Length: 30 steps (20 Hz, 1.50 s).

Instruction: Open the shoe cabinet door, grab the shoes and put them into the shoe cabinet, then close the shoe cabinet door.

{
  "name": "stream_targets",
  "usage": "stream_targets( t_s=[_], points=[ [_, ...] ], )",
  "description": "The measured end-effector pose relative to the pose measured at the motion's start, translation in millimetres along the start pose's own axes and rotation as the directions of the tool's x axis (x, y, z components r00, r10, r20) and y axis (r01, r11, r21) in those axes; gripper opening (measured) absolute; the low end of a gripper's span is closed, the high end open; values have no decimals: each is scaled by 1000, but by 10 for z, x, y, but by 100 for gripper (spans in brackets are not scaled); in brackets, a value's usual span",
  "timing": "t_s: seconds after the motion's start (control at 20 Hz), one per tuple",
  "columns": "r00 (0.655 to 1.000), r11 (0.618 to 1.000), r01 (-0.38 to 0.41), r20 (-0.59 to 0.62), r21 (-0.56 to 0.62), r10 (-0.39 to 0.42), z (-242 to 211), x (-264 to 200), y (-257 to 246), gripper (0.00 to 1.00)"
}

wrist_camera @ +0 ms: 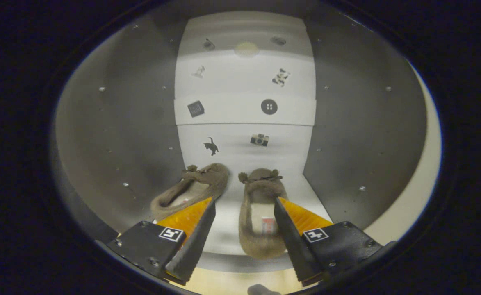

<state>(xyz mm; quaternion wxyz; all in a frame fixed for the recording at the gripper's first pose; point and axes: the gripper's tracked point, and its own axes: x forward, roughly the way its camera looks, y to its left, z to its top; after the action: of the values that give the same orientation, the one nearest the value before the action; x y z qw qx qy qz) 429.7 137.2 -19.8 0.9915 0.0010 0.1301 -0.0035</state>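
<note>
While the gripper (244, 209) points into the open shoe cabinet (117, 135), its two fingers stand wide apart and clasp nothing. Both shoes, a pair of fuzzy brown slippers, lie on the cabinet's pale floor (232, 229) with toes aimed at the back wall. The left slipper (191, 188) sits at about ten o'clock from the gap between the fingers, angled so its toe leans toward one o'clock and its heel is hidden behind the left finger. The right slipper (261, 213) lies nearly straight, at about one o'clock from the gap, its heel side just against the inner edge of the right finger; whether they touch I cannot tell. A label shows on its insole. The two toes are near each other but apart. Grey side walls with small screws rise at nine and three o'clock. The back wall (244, 114), at twelve o'clock, is white panels bearing small dark stickers: a cat (211, 146), a camera (259, 139), a button (269, 106).
</note>
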Motion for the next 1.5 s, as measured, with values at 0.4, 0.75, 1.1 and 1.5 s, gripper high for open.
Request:
stream_targets(
  t_s=[0.4,0.75,1.1,1.5],
  points=[
    [986,998,-56,153,-22,58,-257,-1768,48,99],
    [969,996,-70,234,-56,81,-513,-3244,-176,100],
    [972,998,-40,230,-45,49,-803,-4196,-771,100],
    [969,994,90,227,57,-101,-905,-4522,-2102,100]
  ],
)
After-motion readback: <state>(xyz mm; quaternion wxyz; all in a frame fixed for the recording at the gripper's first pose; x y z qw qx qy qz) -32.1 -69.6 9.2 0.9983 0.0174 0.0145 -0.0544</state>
